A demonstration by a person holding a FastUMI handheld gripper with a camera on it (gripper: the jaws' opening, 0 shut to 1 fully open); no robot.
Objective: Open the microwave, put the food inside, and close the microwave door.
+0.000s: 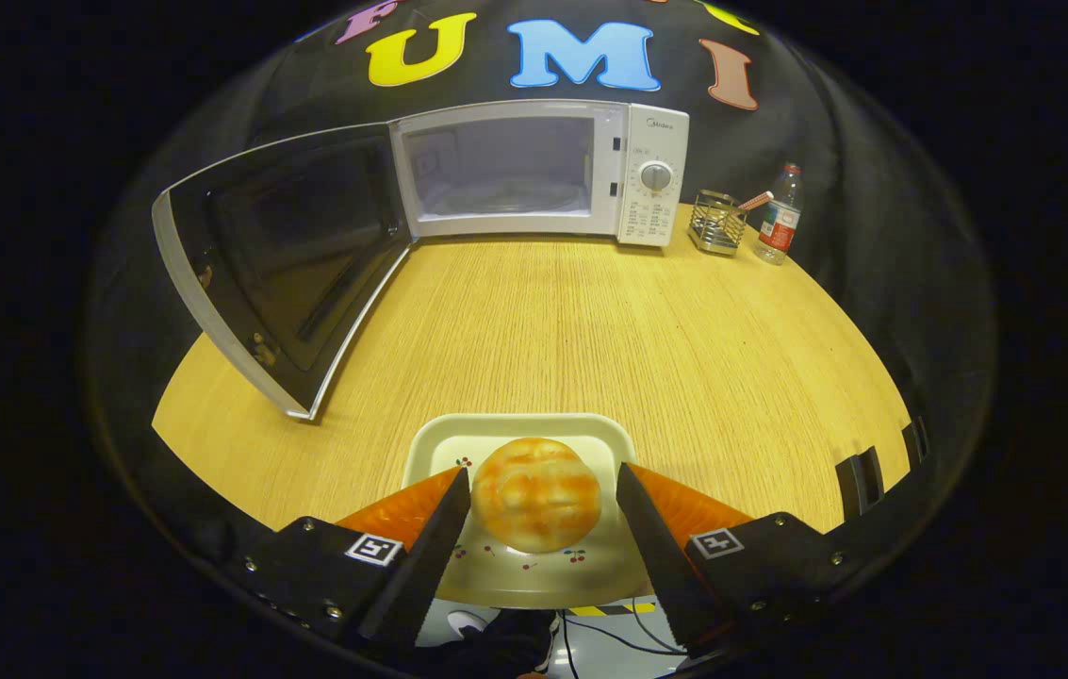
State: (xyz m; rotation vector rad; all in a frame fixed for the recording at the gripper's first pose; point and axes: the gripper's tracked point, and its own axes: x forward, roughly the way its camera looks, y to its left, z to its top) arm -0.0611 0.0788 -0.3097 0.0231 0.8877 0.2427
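Bun (535, 492) is seated on a cream tray (435, 445) at the near table (590, 321) edge, directly between the gripper (543, 495) fingers. Fingers are spread apart, flanking the bun; contact cannot be confirmed. Microwave (543, 170) is placed well beyond, at the far edge, door (279, 264) swung fully open leftward. Wire holder (717, 223) and bottle (780, 215) are set beside it.

The gripper (543, 490) fingers cover both side rims of the plate (519, 429). The bun (535, 492) hides the plate's centre. Panel markings on the microwave (651, 179) are too small to read. The holder (717, 222) contents are indistinct.
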